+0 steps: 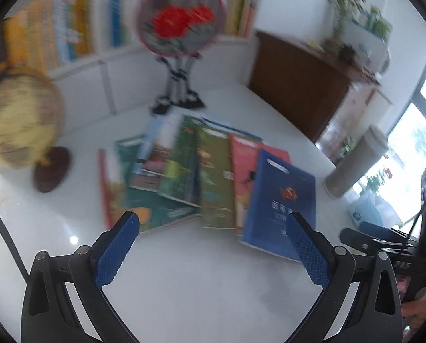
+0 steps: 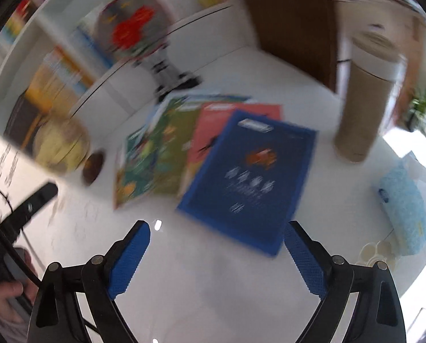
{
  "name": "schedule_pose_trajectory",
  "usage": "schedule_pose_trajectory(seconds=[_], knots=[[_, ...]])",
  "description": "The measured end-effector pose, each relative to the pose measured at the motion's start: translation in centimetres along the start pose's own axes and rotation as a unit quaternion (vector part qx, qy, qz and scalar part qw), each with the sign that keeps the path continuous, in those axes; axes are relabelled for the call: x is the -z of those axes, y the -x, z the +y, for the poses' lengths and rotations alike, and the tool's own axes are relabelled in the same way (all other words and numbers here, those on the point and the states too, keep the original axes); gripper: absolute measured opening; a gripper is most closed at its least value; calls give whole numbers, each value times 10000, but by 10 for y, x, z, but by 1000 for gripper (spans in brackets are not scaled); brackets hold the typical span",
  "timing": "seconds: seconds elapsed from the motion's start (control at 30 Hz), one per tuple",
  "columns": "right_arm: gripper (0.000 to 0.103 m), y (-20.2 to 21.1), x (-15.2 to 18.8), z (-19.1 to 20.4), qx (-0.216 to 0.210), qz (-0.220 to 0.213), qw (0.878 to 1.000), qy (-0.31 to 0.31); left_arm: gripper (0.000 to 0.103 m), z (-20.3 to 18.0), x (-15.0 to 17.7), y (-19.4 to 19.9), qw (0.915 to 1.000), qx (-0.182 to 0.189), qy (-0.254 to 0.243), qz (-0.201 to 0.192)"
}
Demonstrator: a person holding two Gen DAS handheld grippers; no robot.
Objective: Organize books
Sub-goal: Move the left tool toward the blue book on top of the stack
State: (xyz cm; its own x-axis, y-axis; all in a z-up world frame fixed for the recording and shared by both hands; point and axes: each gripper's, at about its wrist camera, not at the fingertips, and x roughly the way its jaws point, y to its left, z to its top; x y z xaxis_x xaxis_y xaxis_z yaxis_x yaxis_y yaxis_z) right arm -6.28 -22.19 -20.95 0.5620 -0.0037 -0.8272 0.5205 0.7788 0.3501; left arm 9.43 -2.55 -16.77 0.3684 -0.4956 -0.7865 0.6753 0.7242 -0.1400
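Several thin books lie fanned out and overlapping on the white table (image 1: 184, 271). A blue book (image 1: 281, 194) lies on top at the right end, beside a red one (image 1: 241, 157), green ones (image 1: 213, 177) and a red-edged one (image 1: 105, 183) at the left. In the right wrist view the blue book (image 2: 250, 177) is nearest, with the red book (image 2: 213, 131) and green books (image 2: 155, 154) behind it. My left gripper (image 1: 213, 217) hangs open just before the fan's near edge. My right gripper (image 2: 217, 227) stands open at the blue book's near corner, nothing between its fingers.
A yellow globe (image 1: 18, 117) stands at the left, a round flower-painted fan on a stand (image 1: 181, 23) behind the books. A beige tumbler (image 2: 364, 97) and blue tissue pack (image 2: 404, 208) stand right. Bookshelves (image 1: 69, 34) line the back; a wooden cabinet (image 1: 298, 85) stands beyond the table.
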Motion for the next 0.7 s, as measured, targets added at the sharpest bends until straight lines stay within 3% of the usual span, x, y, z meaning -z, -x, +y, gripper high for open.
schedule_pose_trajectory(seconds=[0.13, 0.33, 0.57, 0.7], knots=[[95, -36, -1, -30, 329, 122, 9992, -190, 102, -31, 2, -51, 9981, -28, -420, 443], [93, -76, -6, -56, 360, 108, 9987, -333, 101, -64, 9, -111, 9908, 36, -986, 923], [93, -108, -21, -74, 502, 262, 9982, -201, 97, -71, 6, -150, 9879, 160, -761, 1339], [93, -121, -25, -82, 450, 386, 9981, -180, 97, -74, 11, -168, 9845, 30, -713, 1603]])
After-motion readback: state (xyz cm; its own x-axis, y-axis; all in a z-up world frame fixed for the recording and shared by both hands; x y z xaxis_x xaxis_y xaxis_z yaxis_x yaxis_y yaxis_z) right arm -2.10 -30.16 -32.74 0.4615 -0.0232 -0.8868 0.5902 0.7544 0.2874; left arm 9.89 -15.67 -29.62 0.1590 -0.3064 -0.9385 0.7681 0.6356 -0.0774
